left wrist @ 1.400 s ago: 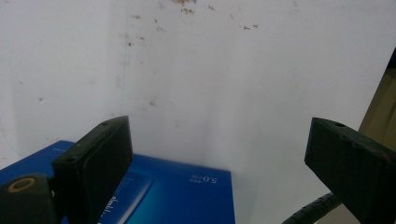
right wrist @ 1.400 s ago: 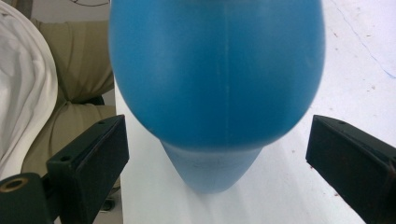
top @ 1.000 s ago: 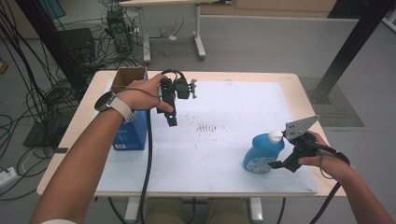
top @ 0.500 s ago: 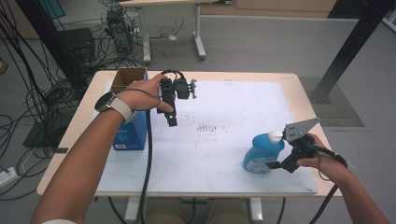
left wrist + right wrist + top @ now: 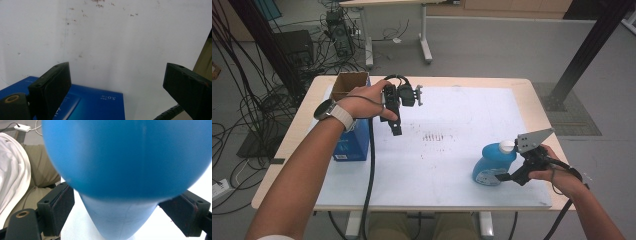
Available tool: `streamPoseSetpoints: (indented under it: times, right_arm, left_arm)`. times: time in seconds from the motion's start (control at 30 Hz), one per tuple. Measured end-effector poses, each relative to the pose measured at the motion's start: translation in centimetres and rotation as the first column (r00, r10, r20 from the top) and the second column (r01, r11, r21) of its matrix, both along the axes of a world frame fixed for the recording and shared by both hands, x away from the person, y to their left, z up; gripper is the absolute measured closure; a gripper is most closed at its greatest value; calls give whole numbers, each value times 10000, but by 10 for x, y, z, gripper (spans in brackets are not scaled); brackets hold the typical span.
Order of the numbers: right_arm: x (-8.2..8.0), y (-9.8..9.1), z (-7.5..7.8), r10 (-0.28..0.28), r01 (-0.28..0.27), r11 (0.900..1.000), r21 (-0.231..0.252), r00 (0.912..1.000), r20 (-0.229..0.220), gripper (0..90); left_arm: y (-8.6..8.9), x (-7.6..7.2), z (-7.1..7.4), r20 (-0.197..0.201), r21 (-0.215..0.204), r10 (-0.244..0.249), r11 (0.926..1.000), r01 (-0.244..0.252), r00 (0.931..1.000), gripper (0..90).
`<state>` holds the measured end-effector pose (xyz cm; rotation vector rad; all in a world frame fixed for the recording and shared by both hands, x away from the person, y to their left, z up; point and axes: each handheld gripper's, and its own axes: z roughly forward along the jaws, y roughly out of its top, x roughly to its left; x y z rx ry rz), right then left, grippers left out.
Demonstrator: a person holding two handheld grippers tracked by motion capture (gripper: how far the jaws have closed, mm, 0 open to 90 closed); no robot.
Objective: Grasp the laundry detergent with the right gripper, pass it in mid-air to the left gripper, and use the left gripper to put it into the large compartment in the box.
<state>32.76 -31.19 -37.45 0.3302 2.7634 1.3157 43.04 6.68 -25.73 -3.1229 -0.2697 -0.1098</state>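
Observation:
A blue bottle (image 5: 491,164) with a white cap (image 5: 507,146) stands on the white mat (image 5: 452,105) at the front right. My right gripper (image 5: 503,174) reaches it from the right. The bottle (image 5: 125,157) sits between the jaws, which have just been closing on it. The pads (image 5: 65,205) stand close to its sides, with a thin gap still showing on the left. My left gripper (image 5: 395,127) hangs above the mat at the back left, pointing down. Its jaws (image 5: 115,82) are wide open and hold nothing.
A blue carton (image 5: 352,142) lies at the mat's left edge, under my left forearm; the same carton (image 5: 95,105) appears below the left jaws. An open cardboard box (image 5: 349,82) stands at the table's back left corner. Faint red marks (image 5: 437,136) dot the mat's middle.
The right gripper's jaws have drawn in toward the bottle's sides. Both hands have kept their places.

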Motion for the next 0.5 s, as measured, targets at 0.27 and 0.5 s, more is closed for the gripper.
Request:
streamPoseSetpoints:
  times: [0.27, 0.5]
  right_arm:
    - [0, 0, -3, 14, -14, 9999, 156, 10000, -14, 173]
    - [-1, -1, -5, -34, 36, 9992, 397, 10000, -60, 187]
  left_arm:
    - [0, 0, 0, 7, -4, 13, 10000, -13, 10000, 84]
    - [-1, 0, 0, -7, 9, -6, 10000, 6, 10000, 84]
